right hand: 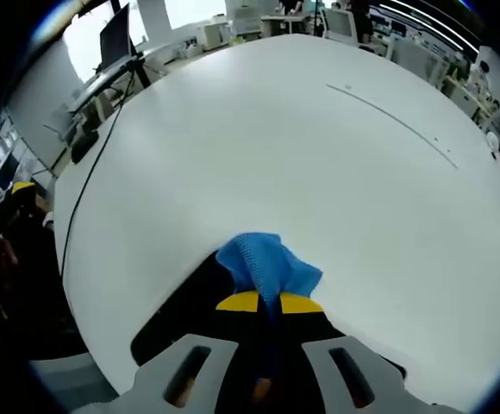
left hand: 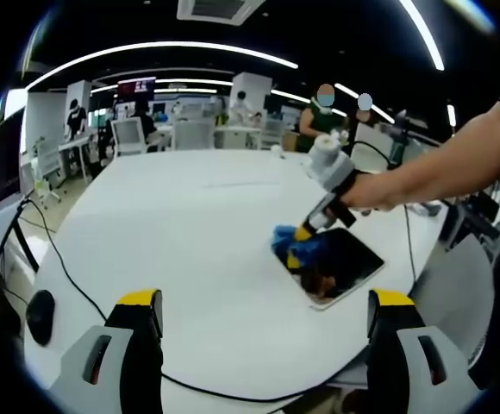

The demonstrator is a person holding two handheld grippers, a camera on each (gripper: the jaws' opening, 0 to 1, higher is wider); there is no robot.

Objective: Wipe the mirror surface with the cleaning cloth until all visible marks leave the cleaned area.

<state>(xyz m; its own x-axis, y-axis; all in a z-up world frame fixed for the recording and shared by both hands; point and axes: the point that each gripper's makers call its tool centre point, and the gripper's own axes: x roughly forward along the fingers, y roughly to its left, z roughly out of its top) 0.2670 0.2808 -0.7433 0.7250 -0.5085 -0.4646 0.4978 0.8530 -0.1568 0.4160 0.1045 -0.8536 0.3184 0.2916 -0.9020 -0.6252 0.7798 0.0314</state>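
The wiping step is under way: the right tool [right hand: 270,302] grips the blue cloth [right hand: 267,263], pressing it on the mirror [left hand: 340,267] lying flat on the desk [left hand: 190,224]. The left tool [left hand: 267,315] hangs wide, empty. Next, the cloth likely needs sweeping across the uncovered glass.

1. Setting was an open-plan office or lab hall.
2. Long ceiling light strips [left hand: 164,47] ran overhead.
3. Rows of desks with office chairs [left hand: 128,134] and monitors [right hand: 115,34] stood behind the large white surface [left hand: 190,233].
4. Seated people worked in the background.
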